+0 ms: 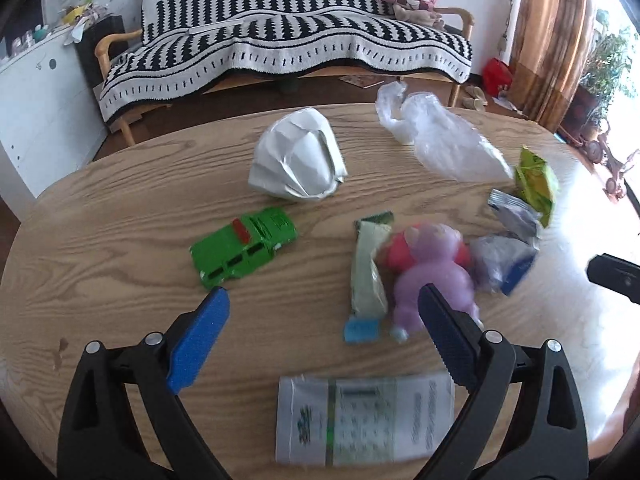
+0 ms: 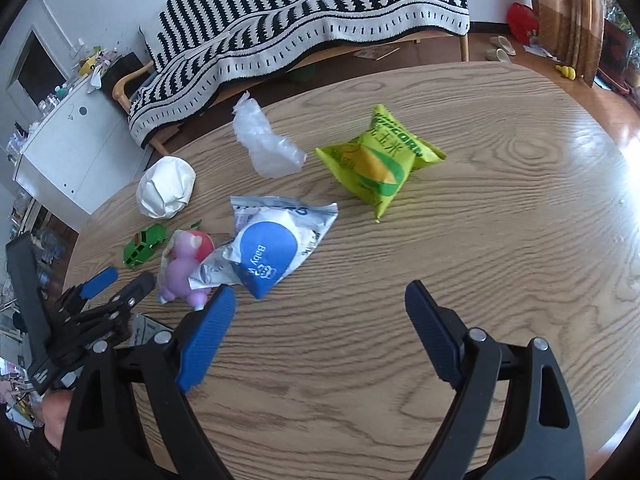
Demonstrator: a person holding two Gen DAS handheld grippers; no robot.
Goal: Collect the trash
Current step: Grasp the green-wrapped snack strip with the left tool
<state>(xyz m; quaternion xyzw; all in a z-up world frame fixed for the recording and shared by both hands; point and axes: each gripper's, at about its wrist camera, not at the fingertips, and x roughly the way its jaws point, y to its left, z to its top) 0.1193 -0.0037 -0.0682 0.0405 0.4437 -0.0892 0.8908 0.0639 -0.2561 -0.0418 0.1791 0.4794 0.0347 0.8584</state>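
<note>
I hold my left claw (image 1: 322, 294) spread wide and empty above a flat printed wrapper (image 1: 366, 420) on the counter (image 1: 120, 208), my right claw (image 2: 320, 292) likewise agape, empty, near the blue-and-white wrapper (image 2: 272, 248).

Both grippers (image 1: 324, 300) (image 2: 320, 304) wide apart, empty

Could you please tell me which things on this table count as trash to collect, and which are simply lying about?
Trash to collect:
crumpled white paper
clear plastic bag
yellow-green corn snack bag
blue and white Baby wrapper
pale green wrapper
printed flat packet

Just lying about:
green toy car
purple and pink toy figure
</note>
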